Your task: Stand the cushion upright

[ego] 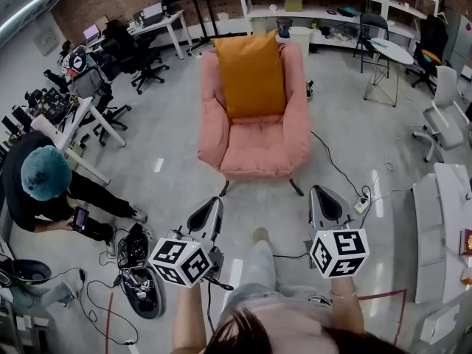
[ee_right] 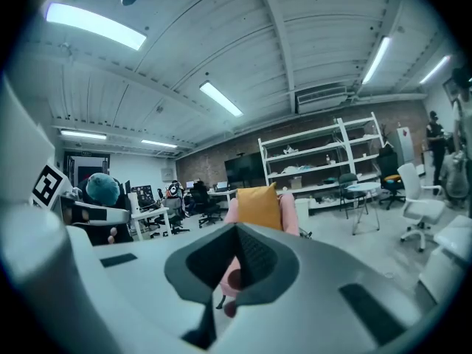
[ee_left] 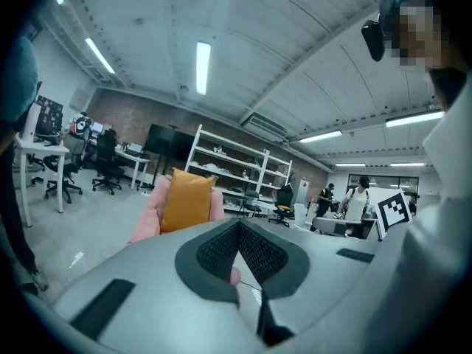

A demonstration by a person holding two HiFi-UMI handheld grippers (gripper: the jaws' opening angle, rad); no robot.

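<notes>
Head view: plump orange fabric cushion (ego: 251, 76) stands upright against the back of a pink upholstered armchair (ego: 254, 153), left gripper (ego: 212, 203) and right gripper (ego: 319, 192) both well short of it. Left gripper view: fingers (ee_left: 214, 255) pressed together, nothing between them. Right gripper view: fingers (ee_right: 203, 268) likewise together and empty.

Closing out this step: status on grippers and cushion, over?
Left gripper shut, empty; right gripper shut, empty; both short of the armchair. Cushion upright against the backrest. In the way: only a cable on the floor beside the armchair.
</notes>
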